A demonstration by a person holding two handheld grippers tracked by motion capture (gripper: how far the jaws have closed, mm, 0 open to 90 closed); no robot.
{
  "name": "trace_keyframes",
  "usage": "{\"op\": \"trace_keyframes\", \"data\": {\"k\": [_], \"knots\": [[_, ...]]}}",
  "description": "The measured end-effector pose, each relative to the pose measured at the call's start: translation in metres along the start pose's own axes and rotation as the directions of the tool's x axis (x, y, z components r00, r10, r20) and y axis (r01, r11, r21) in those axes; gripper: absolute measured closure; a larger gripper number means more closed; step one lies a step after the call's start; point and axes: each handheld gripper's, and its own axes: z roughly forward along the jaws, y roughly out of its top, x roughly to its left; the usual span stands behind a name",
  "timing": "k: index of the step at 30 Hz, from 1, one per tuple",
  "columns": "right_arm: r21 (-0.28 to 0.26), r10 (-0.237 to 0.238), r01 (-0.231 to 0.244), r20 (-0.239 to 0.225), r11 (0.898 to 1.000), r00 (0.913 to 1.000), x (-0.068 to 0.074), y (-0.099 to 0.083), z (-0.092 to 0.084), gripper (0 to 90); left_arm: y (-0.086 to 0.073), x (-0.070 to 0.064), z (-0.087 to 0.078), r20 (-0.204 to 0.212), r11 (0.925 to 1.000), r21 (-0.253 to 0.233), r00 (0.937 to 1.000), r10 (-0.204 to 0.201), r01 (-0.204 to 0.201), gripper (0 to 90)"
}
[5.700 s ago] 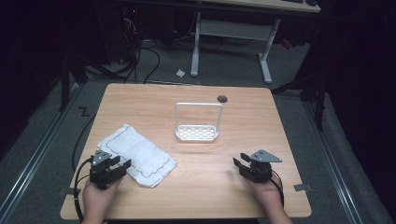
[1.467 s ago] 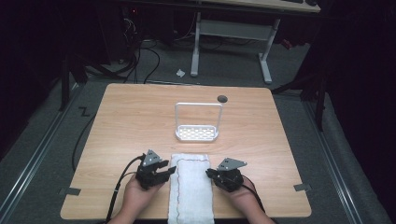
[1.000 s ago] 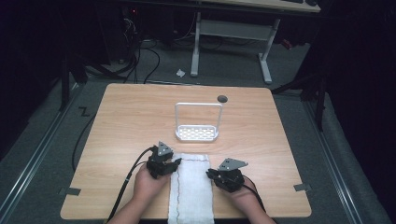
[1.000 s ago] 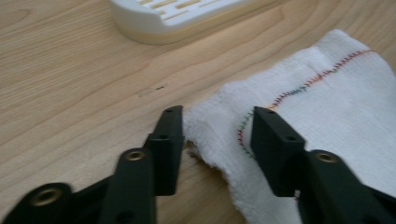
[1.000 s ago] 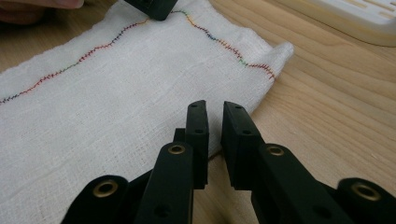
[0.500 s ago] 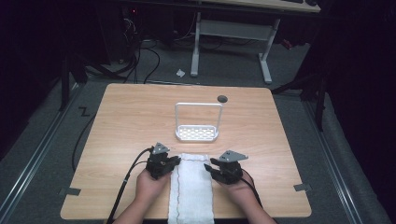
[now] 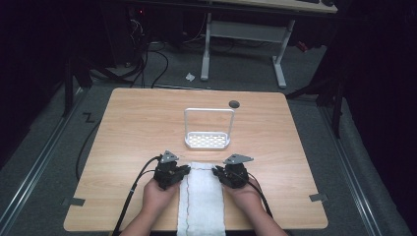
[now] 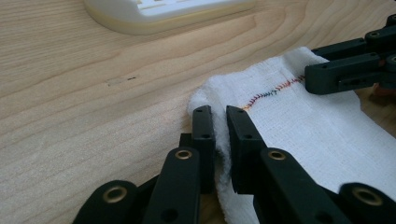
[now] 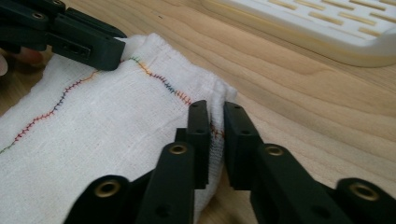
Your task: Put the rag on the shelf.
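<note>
Desk (image 7: 128,128): light wood top; its near edge runs just below the person's wrists, and the whole far half is bare apart from the rack and a dark round spot (image 7: 234,103) near the far edge.
Open room: wide bare wood lies left of the left hand-held gripper and right of the right one, out to both side edges; a narrower strip of wood separates the cloth's far end from the rack.
Cloth (image 7: 201,196): white folded towel with a multicoloured stitched seam, lying flat in a long strip at the near middle of the desk; its near end reaches the desk's near edge.
Rack (image 7: 207,140): white slotted tray with an upright wire frame, standing at the desk's centre, just beyond the cloth and apart from it.
Left hand-held gripper (image 8: 218,122): at the cloth's far left corner, jaws pressed close together with a fold of the cloth's edge pinched between them; seen from above at (image 7: 169,172).
Right hand-held gripper (image 9: 215,120): at the cloth's far right corner, jaws nearly together, pinching the hem where the seam runs; seen from above at (image 7: 231,174).
Relation: the two grippers face each other across the cloth's far end, one on each corner, with the cloth's width between them.
Hands: left hand (image 7: 156,196) and right hand (image 7: 244,196) rest on the desk either side of the cloth.
Cables: a black cable (image 7: 129,201) trails from the left gripper over the near edge.
</note>
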Motion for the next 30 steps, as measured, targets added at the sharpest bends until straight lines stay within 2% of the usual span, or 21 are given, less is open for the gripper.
{"op": "trace_keyframes", "data": {"k": [5,7,11,18,20,21,24,27,30], "knots": [[-0.032,-0.003,0.002,-0.013,0.999,0.9999,0.002,0.0,-0.003,85.5,-0.002,0.003,-0.005,0.018,0.9983,-0.051,0.9994,-0.029,0.03,82.9],[-0.05,-0.002,0.001,-0.017,0.999,0.9999,0.002,0.001,-0.007,85.6,-0.002,0.004,-0.005,0.026,0.9979,-0.056,0.9992,-0.03,0.031,83.0],[-0.059,-0.033,0.033,0.009,0.998,0.9994,0.005,0.001,-0.01,85.5,-0.001,0.003,-0.006,0.037,0.9973,-0.068,0.999,-0.026,0.029,82.9],[-0.093,-0.037,0.039,0.022,0.995,0.9991,0.008,0.001,-0.016,85.6,0.003,-0.002,-0.012,0.032,0.994,-0.108,0.9994,-0.014,0.018,82.9],[-0.1,-0.045,0.048,0.03,0.994,0.9985,0.009,0.002,-0.018,85.6,0.005,-0.005,-0.015,0.026,0.9922,-0.125,0.9996,0.007,-0.004,82.9],[-0.104,-0.049,0.052,0.032,0.993,0.9983,0.009,0.002,-0.019,85.6,0.005,-0.005,-0.015,0.028,0.9916,-0.129,0.9996,0.006,-0.002,82.8],[-0.11,-0.034,0.036,0.028,0.993,0.9991,0.008,0.002,-0.02,85.6,0.006,-0.005,-0.017,0.03,0.9909,-0.135,0.9995,0.008,-0.004,82.8],[-0.116,-0.036,0.039,0.027,0.992,0.999,0.008,0.002,-0.02,85.6,0.006,-0.005,-0.017,0.041,0.9913,-0.132,0.9992,0.001,0.004,82.9],[-0.125,-0.041,0.044,0.028,0.991,0.9988,0.009,0.002,-0.022,85.7,0.007,-0.006,-0.02,0.04,0.9884,-0.152,0.9992,0.006,0.0,82.9]]}}
